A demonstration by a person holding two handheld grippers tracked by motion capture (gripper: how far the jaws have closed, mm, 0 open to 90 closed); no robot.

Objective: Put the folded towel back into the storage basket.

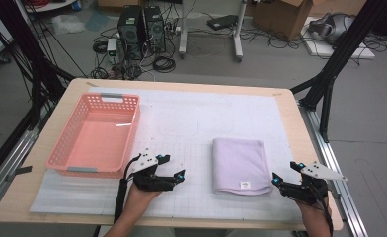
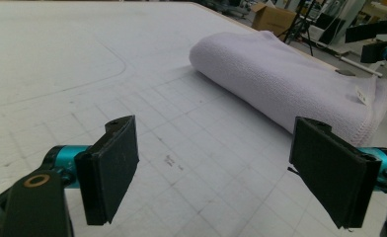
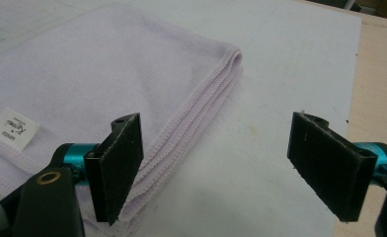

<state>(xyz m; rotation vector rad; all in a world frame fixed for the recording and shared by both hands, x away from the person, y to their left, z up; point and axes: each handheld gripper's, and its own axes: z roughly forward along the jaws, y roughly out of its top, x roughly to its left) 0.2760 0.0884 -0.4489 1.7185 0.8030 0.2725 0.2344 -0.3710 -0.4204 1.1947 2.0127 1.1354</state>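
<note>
Between our two grippers lies the folded towel, untouched on the worktop; left gripper and right gripper both gape wide, so grasping it and anything after remains.

The left tongs and the right tongs are black. Each has two flat, square black pads on shiny blue-green rods. A grey three-cornered plate sits on top of each. A black cable hangs from each one.
</note>
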